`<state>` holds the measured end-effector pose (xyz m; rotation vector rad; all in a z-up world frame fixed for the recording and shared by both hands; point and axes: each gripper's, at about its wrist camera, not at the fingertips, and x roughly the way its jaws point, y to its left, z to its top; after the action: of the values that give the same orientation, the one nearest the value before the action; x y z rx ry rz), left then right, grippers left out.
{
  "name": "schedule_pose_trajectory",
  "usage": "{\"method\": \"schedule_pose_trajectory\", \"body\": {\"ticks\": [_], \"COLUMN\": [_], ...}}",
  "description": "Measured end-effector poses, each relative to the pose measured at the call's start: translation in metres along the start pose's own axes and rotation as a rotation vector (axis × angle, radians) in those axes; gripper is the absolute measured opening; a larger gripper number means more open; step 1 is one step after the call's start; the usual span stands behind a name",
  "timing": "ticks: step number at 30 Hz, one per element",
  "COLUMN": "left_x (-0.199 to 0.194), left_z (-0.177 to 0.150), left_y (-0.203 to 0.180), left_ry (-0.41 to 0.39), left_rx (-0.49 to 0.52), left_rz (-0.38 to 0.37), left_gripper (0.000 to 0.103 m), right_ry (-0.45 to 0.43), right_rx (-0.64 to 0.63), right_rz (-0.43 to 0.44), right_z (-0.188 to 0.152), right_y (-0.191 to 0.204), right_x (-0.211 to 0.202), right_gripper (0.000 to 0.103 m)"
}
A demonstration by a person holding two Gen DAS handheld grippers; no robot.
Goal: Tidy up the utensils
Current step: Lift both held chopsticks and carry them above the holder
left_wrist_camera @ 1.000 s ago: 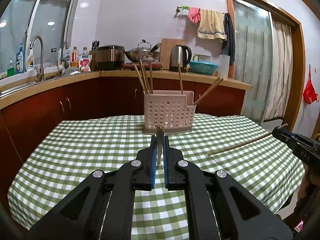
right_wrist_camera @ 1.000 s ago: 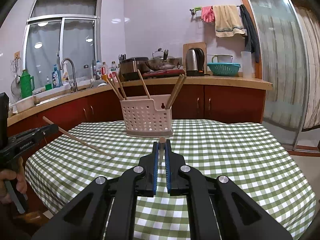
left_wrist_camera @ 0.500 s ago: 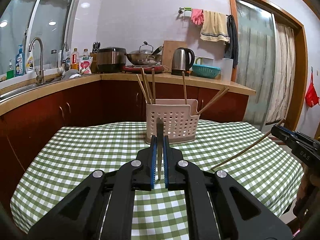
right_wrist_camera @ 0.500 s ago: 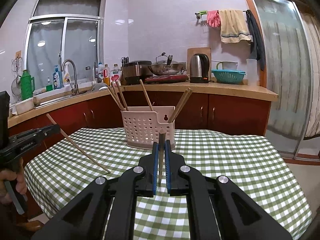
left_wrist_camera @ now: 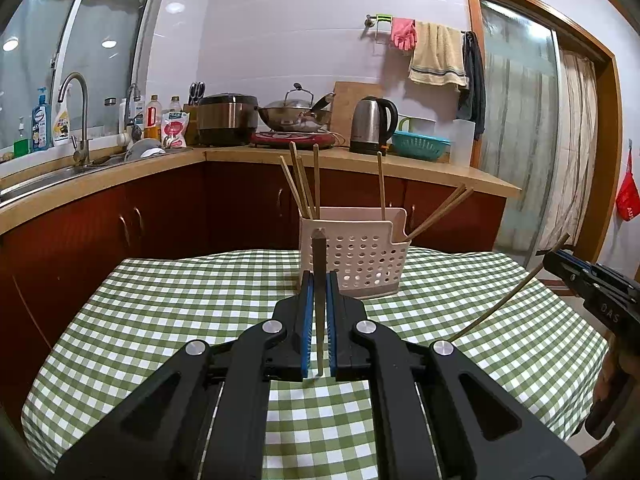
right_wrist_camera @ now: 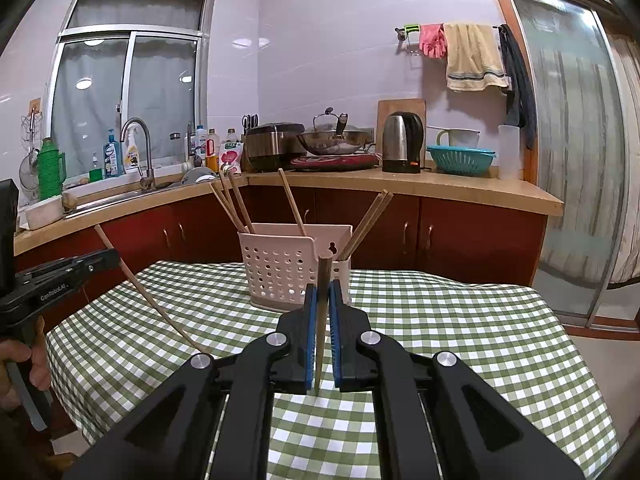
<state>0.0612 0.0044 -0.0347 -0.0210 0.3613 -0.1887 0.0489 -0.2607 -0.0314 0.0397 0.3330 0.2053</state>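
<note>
A white perforated utensil basket (left_wrist_camera: 360, 252) stands on the green checked tablecloth (left_wrist_camera: 180, 312) with several wooden chopsticks in it. In the left wrist view my left gripper (left_wrist_camera: 319, 280) is shut on a chopstick (left_wrist_camera: 319, 252) that rises in front of the basket. The right gripper (left_wrist_camera: 560, 258) shows at the right edge with its own chopstick (left_wrist_camera: 504, 300) slanting down toward the cloth. The right wrist view has my right gripper (right_wrist_camera: 323, 288) shut on that chopstick (right_wrist_camera: 324, 276), short of the basket (right_wrist_camera: 280, 264). The left gripper (right_wrist_camera: 108, 258) and its chopstick (right_wrist_camera: 148, 296) are at the left.
Behind the table runs a wooden counter (left_wrist_camera: 440, 168) with a kettle (left_wrist_camera: 372, 124), wok, rice cooker and sink tap (left_wrist_camera: 76, 116). A glass door (right_wrist_camera: 576, 160) is at the right. A person's hand (right_wrist_camera: 24, 364) grips the left tool's handle.
Both grippers have risen and come a little nearer the basket. The two chopsticks now slant more steeply off the cloth than a second ago. Both grips stay the same.
</note>
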Motion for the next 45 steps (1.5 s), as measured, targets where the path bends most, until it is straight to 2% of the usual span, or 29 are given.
{"method": "schedule_pose_trajectory", "body": {"ticks": [33, 39, 45], "left_x": [0.022, 0.02, 0.02], "left_z": [0.015, 0.029, 0.053], "left_y": [0.008, 0.003, 0.0], "left_ry": [-0.013, -0.043, -0.089], "left_rx": [-0.02, -0.011, -0.005], "left_rz": [-0.025, -0.04, -0.063], "left_gripper": [0.007, 0.007, 0.007], "right_ry": [0.004, -0.008, -0.064], "right_rx": [0.013, 0.018, 0.002], "right_rz": [0.023, 0.044, 0.067], "right_z": [0.021, 0.028, 0.048], "right_y": [-0.003, -0.003, 0.0], "right_x": [0.023, 0.024, 0.017], "right_gripper": [0.007, 0.007, 0.007]}}
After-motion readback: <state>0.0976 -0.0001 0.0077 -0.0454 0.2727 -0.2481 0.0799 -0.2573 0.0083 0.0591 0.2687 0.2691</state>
